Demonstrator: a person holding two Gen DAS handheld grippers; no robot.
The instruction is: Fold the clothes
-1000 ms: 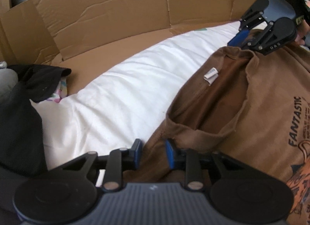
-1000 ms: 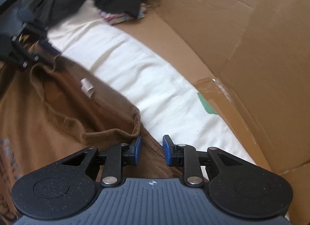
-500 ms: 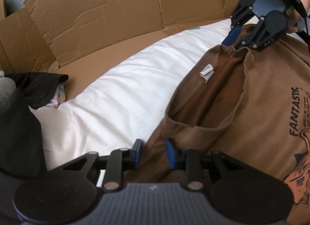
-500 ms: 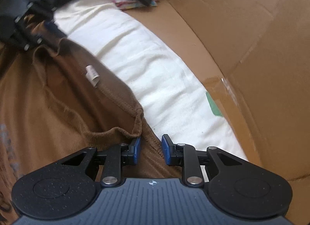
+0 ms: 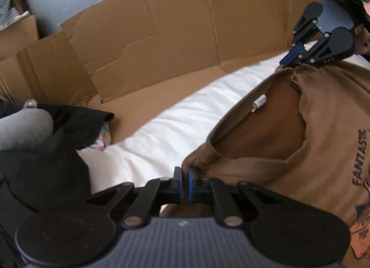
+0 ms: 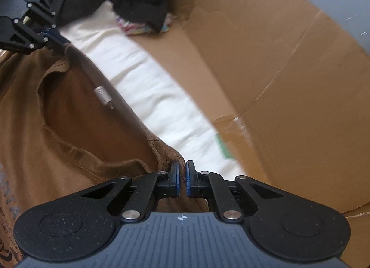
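Observation:
A brown T-shirt (image 5: 323,129) with a dark "FANTASTIC" print lies front up on a white sheet (image 5: 173,129), its neck hole open and a white label (image 5: 259,102) inside the collar. My left gripper (image 5: 184,171) is closing its jaws on the shirt's near shoulder edge, with the blue pads pinching brown fabric. In the right wrist view, my right gripper (image 6: 182,165) is closing on the T-shirt (image 6: 46,129) at the other shoulder, fabric bunched at its pads. Each gripper shows in the other's view: the right gripper (image 5: 285,61) at top right, the left gripper (image 6: 57,39) at upper left.
Cardboard walls (image 5: 161,37) ring the sheet at the back and bound it in the right wrist view, cardboard (image 6: 266,60). A heap of black clothes (image 5: 46,164) with a grey piece (image 5: 23,129) and a patterned cloth lies at the sheet's far end, black clothes (image 6: 143,11).
Both grippers went from slightly open around the shirt's shoulder edges to closed on the fabric. The shoulders and collar edge are now pulled up and taut between them.

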